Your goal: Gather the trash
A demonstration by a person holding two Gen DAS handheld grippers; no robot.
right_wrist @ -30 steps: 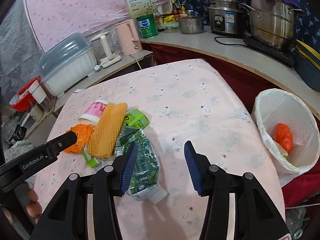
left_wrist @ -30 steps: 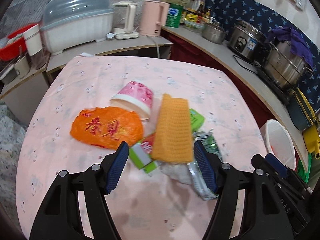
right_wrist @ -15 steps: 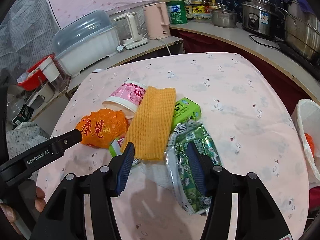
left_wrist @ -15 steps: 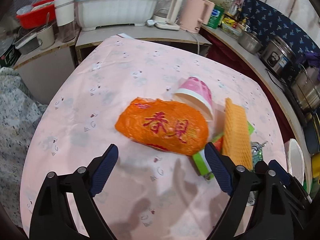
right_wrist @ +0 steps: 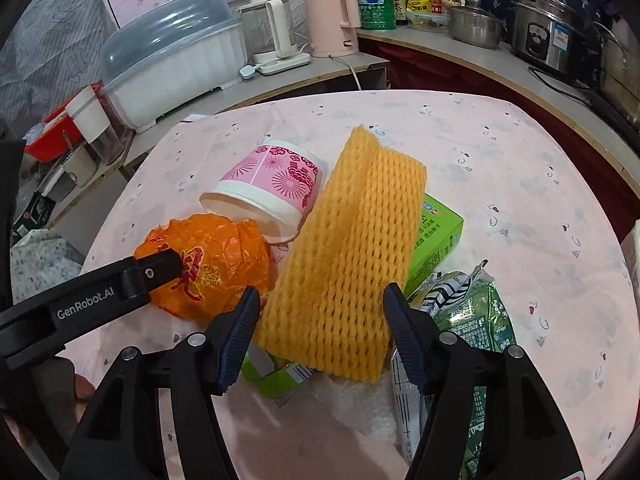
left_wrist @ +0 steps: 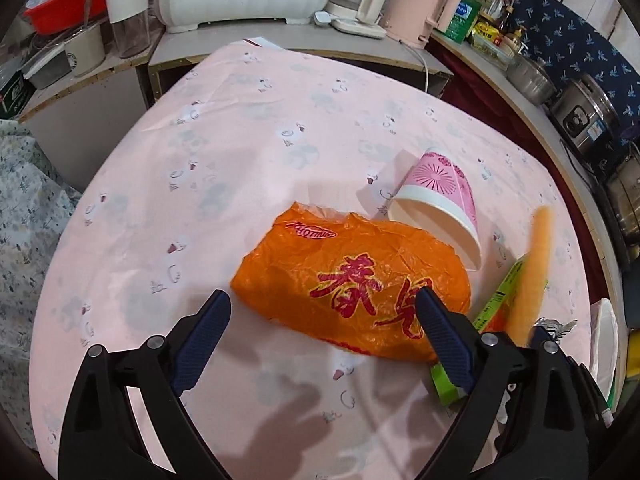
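An orange plastic bag (left_wrist: 352,280) with red characters lies on the pink tablecloth (left_wrist: 240,140). My left gripper (left_wrist: 322,312) hangs just over its near edge, jaws opening wide, the bag partly between them and no pad pressing on it. A yellow foam net (right_wrist: 352,248) rests on a green box (right_wrist: 436,236). My right gripper (right_wrist: 320,300) straddles the net's near end, jaws opening, not gripping. A pink paper cup (right_wrist: 272,184) lies on its side behind the bag. A green foil packet (right_wrist: 472,320) sits at the right. One left finger (right_wrist: 156,270) overlaps the bag.
A counter behind the table holds a white covered dish box (right_wrist: 172,64), a pink kettle (right_wrist: 332,16) and steel pots (right_wrist: 548,32). A white-lined bin (left_wrist: 604,336) shows past the table's right edge. A hand (right_wrist: 84,388) holds the left gripper.
Both grippers moved left and lower. The left went from over the foam net to the orange bag, the right from the green packet to the foam net. Both jaws widened.
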